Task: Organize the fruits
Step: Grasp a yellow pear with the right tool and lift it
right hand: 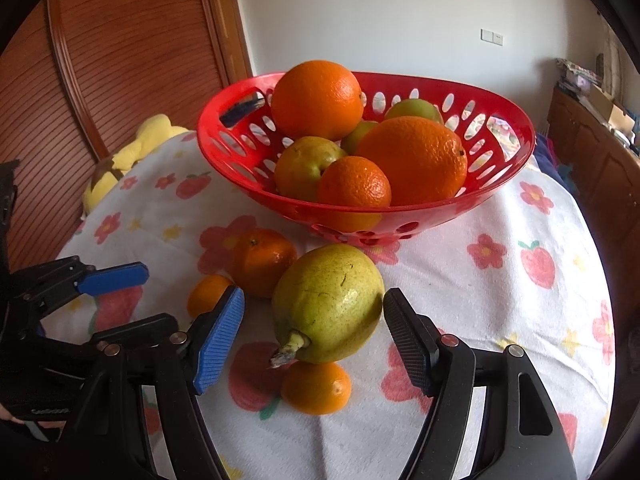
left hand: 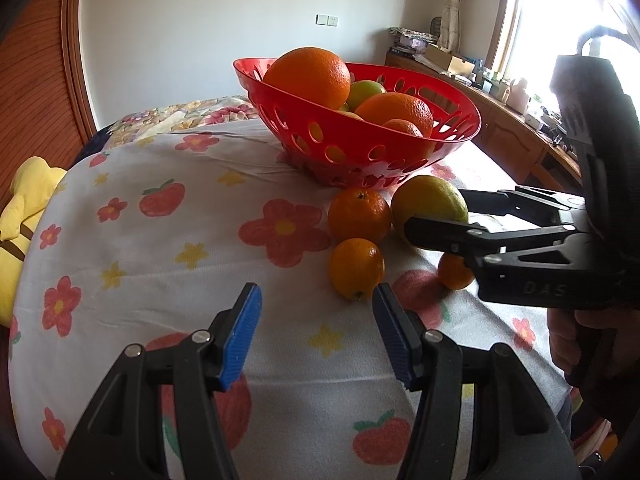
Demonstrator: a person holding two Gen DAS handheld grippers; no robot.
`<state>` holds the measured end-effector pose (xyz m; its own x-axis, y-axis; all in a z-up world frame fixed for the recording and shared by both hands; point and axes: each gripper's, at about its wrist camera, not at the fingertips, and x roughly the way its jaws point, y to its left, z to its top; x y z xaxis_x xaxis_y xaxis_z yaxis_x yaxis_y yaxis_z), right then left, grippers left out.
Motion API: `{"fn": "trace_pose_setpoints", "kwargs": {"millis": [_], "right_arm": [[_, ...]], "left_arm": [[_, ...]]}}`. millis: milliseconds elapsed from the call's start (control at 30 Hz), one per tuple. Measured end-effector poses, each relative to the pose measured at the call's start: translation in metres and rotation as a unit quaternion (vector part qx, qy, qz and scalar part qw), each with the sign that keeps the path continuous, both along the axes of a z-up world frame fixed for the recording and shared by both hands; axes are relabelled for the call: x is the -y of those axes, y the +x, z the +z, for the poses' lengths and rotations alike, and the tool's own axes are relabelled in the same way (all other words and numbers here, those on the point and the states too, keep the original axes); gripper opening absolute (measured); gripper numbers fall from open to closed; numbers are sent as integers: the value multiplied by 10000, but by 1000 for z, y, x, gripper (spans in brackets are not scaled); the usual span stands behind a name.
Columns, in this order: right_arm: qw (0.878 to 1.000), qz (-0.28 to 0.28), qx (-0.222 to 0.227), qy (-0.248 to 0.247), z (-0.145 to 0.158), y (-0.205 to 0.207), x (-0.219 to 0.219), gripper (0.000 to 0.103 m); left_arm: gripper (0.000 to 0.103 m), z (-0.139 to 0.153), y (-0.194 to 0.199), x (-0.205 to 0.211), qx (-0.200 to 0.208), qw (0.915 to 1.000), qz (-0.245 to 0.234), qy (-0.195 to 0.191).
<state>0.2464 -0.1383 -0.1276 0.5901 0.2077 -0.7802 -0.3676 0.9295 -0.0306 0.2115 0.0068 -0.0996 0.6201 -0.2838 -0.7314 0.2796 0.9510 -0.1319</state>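
The pear (right hand: 328, 304), lying on the cloth-covered surface (right hand: 500, 312) before the red basket (right hand: 516, 148), sits between the right tongs' (right hand: 314, 332) released pads, untouched; firm, smooth and probably bruisable, it wants gentle pressure across its widest middle, while the left tongs (left hand: 316, 332) hang released.

Both black plastic two-finger grippers, the left gripper (left hand: 316, 334) and right gripper (right hand: 314, 336), are showing ribbed blue pads (left hand: 240, 340), silver screws (left hand: 201, 336) and faint "DAS" lettering (left hand: 544, 289) moulded into one frame.
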Motion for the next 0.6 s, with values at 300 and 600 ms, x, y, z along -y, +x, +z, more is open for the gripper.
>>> {"fn": "trace_pose_setpoints", "kwargs": {"millis": [300,600], "right_arm": [[9999,-25,-64,-83,-10,5,0,71],[10000,32,-34,-69,-11,4,3,64]], "left_arm": [[58,-1,0,3,-22,10000,-4,10],[58,-3,2,9,-55,10000,-18,47]]}}
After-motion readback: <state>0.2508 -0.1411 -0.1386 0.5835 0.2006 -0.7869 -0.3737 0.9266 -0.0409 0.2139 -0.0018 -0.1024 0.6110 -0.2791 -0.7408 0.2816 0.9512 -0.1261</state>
